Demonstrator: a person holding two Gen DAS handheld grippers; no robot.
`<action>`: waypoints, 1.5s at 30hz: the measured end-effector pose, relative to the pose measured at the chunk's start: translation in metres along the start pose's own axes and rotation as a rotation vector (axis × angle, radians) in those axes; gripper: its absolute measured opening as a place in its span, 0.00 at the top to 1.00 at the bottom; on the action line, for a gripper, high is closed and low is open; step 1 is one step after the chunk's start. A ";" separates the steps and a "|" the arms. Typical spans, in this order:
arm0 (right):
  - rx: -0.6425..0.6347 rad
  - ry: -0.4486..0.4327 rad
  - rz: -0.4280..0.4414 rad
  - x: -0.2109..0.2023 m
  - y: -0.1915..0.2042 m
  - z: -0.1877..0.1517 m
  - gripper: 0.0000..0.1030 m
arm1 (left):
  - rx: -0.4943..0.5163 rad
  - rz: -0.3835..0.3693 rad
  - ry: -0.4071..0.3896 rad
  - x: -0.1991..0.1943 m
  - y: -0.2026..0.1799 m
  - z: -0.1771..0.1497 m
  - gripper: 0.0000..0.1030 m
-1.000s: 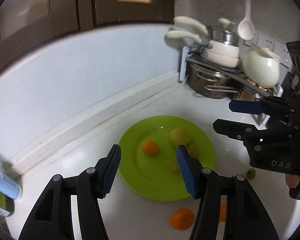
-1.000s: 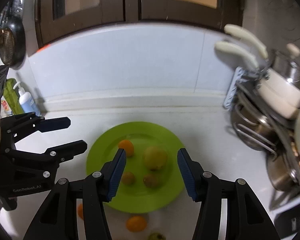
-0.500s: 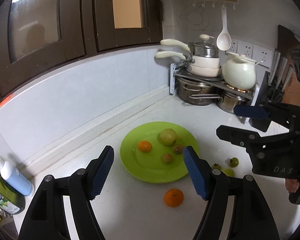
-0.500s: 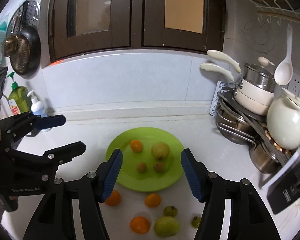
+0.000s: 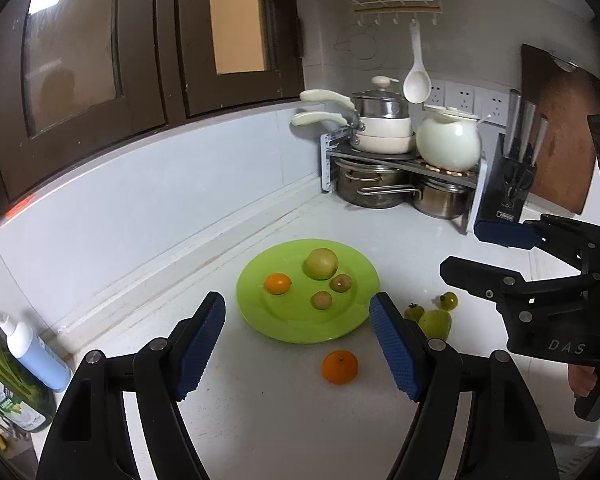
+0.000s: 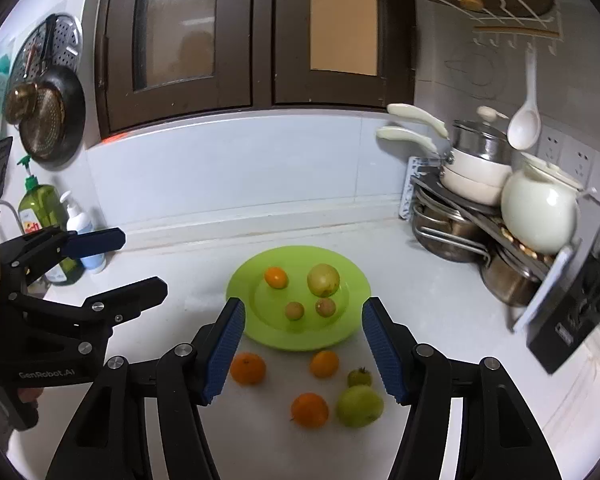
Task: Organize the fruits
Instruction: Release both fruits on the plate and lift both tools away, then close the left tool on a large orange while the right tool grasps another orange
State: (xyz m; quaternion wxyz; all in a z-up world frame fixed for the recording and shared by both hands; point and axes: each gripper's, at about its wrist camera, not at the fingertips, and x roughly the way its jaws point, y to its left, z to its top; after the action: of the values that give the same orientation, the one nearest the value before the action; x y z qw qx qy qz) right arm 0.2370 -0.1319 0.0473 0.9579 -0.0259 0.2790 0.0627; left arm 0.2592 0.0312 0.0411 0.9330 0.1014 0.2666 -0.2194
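Jaws on both our grippers stand apart with nothing between the pads; the left gripper has just been opening wider, while the right gripper has held its width lately. Our green plate sits mid-frame on the white counter, carrying 4 fruits: 1 small orange, 1 pale green fruit and 2 little brownish ones. Below the plate, 3 oranges, 1 green pear and 1 small green tomato lie loose on the counter.
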 end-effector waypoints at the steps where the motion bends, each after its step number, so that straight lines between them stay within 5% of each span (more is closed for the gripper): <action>1: 0.005 -0.002 -0.009 -0.002 0.001 -0.003 0.40 | 0.006 -0.005 -0.004 -0.001 0.000 -0.001 0.28; 21: 0.087 0.022 -0.113 -0.001 0.020 -0.047 0.40 | 0.116 -0.132 0.007 0.022 0.003 -0.034 0.28; 45: 0.249 0.246 -0.089 0.071 -0.008 -0.106 0.47 | 0.189 -0.214 0.176 0.108 -0.016 -0.073 0.28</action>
State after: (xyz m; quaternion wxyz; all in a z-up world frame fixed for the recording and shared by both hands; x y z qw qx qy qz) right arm 0.2411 -0.1411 -0.0799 0.9143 0.0729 0.3981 -0.0183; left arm 0.3009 0.0015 -0.0794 0.8637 0.1785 0.3346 -0.3320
